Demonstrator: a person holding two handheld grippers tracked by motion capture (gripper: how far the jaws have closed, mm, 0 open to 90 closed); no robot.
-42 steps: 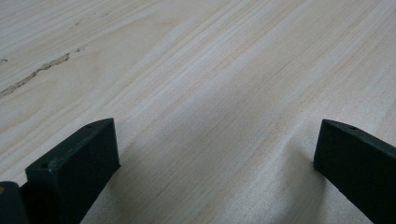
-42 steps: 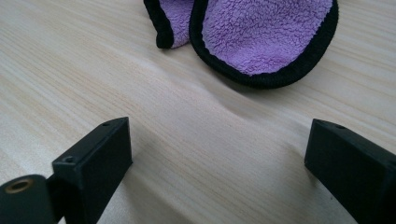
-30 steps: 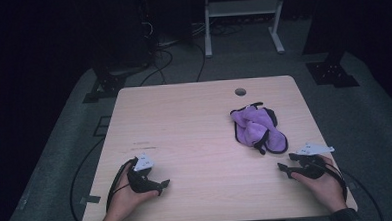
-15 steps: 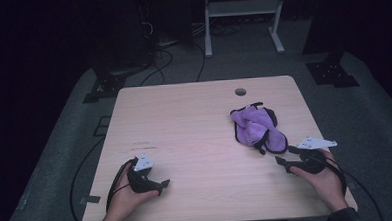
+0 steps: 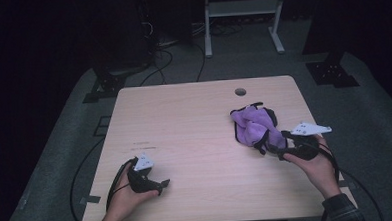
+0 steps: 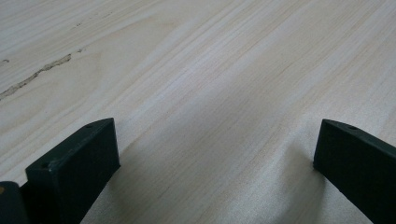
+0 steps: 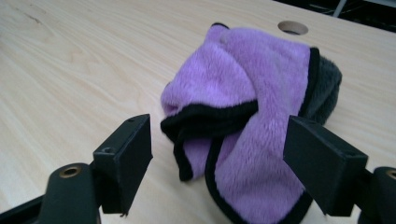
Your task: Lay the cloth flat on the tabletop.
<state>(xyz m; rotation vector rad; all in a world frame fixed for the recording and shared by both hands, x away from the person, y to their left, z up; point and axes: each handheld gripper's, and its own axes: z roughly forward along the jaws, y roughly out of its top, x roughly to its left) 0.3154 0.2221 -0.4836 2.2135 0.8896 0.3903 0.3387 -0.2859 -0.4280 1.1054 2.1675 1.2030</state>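
A crumpled purple cloth (image 5: 255, 128) lies bunched in a loose heap on the right half of the pale wooden surface (image 5: 195, 130), a little below a small round hole (image 5: 240, 92) near the far edge. The cloth (image 7: 252, 107) is plush and fleecy, bright purple on one face and dark grey on the other, with a black trim running along its edges; folds turn over one another so the trim loops across the front of the heap. The right tool (image 5: 281, 149), held in the person's right hand (image 5: 319, 165), sits at the near edge of the cloth with its jaws spread wide; in the right gripper view the right tool (image 7: 219, 154) has one jaw on either side of the nearest fold, neither pinching the fabric. The left tool (image 5: 159, 184) rests low over the near left part of the surface, well apart from the cloth, gripped by the left hand (image 5: 125, 196); its jaws (image 6: 210, 163) are also spread, with bare wood grain between them.
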